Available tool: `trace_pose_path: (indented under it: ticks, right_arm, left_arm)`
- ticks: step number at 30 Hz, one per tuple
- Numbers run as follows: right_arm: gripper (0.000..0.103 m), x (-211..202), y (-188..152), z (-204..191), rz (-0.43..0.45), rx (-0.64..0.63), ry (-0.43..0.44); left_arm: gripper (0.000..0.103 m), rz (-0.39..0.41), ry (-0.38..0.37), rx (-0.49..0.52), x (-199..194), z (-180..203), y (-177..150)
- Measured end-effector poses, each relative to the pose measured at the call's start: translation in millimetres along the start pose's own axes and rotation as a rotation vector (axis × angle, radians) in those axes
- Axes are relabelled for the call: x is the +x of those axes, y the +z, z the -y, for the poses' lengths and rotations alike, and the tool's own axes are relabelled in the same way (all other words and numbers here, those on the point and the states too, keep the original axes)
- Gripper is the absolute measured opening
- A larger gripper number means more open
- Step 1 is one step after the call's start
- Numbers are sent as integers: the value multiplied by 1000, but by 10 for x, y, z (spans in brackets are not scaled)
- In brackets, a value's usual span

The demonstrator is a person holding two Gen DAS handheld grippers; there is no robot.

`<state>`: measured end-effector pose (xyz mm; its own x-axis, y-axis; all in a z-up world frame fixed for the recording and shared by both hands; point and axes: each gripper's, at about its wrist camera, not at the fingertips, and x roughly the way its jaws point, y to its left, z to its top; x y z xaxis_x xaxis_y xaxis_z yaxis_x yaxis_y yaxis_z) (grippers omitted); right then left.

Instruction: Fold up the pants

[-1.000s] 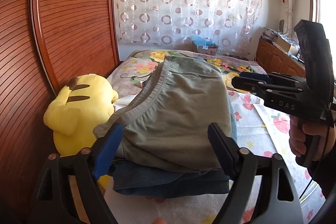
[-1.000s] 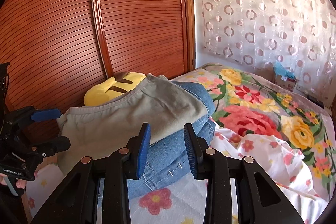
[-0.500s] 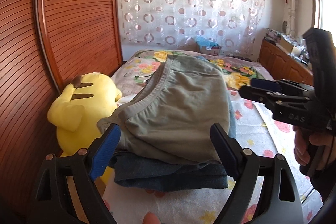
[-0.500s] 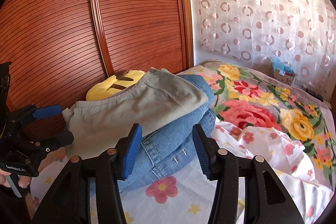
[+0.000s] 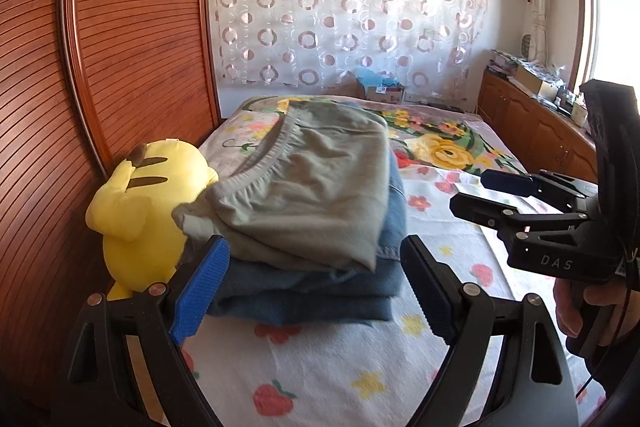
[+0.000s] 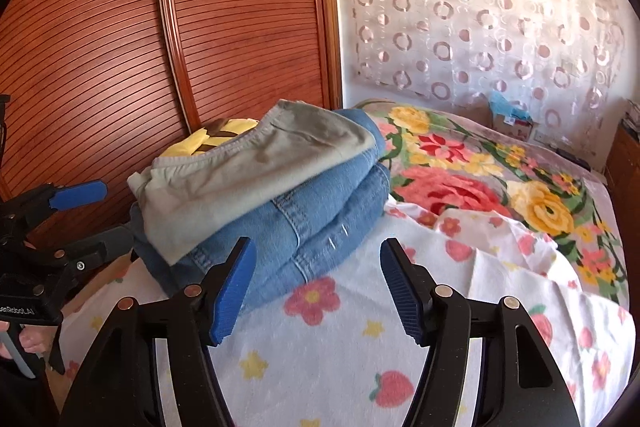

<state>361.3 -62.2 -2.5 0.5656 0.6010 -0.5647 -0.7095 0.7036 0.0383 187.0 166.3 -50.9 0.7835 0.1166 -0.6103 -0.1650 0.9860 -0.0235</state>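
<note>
Your left gripper [image 5: 314,287]: jaws spread wide, holding nothing, set just short of the clothes stack. Your right gripper [image 6: 318,285]: jaws likewise wide apart and empty, near the stack's side. Folded olive pants [image 5: 308,187]: lying on top of folded blue jeans [image 5: 304,297], both on the bed [image 5: 320,367] with its flower-and-strawberry sheet. Yellow plush toy [image 5: 138,211]: touching the stack's left side, against the wooden slatted wardrobe [image 5: 100,67].

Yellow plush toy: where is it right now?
In the left wrist view the yellow plush toy sits at left, between the wooden wardrobe door and the folded pants stack.
</note>
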Motion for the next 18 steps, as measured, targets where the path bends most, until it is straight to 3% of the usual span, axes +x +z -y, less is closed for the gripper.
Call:
trace_pose_path:
  ticks: [9, 12, 18]
  right_arm:
    - [67, -615, -315, -166, -6, 71, -102]
    - [77, -854, -438, -247, 4, 88, -159]
    - [78, -1354, -695, -437, 18, 129, -245]
  left_arm:
    - [88, 15, -64, 37, -284, 275, -123]
    - [88, 21, -86, 52, -382, 392, -167]
    - [88, 22, -123, 88, -533, 688, -248]
